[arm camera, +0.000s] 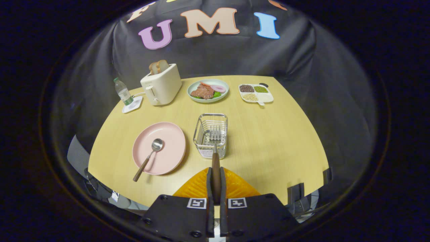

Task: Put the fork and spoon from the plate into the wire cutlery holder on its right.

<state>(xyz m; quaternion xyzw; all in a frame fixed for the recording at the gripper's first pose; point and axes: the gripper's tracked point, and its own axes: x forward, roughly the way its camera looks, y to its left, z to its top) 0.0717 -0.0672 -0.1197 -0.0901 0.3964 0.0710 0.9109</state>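
My gripper [215, 173] is shut on the brown handle of the fork [215, 141]. The fork's metal tines reach forward over the open top of the wire cutlery holder [211, 135], which stands just ahead of the fingers. Left of the holder lies the pink plate [171, 141]. On it rests the spoon [148, 158], bowl toward the plate's middle and brown handle sticking out past the near-left rim. Whether the tines touch the holder's wires I cannot tell.
At the back of the wooden table [268, 141] stand a cream toaster [161, 84] with bread, a water bottle [122, 90] on a white coaster, a green plate of food [207, 90] and a white divided dish [256, 92]. The table's near edge runs just beside the fingers.
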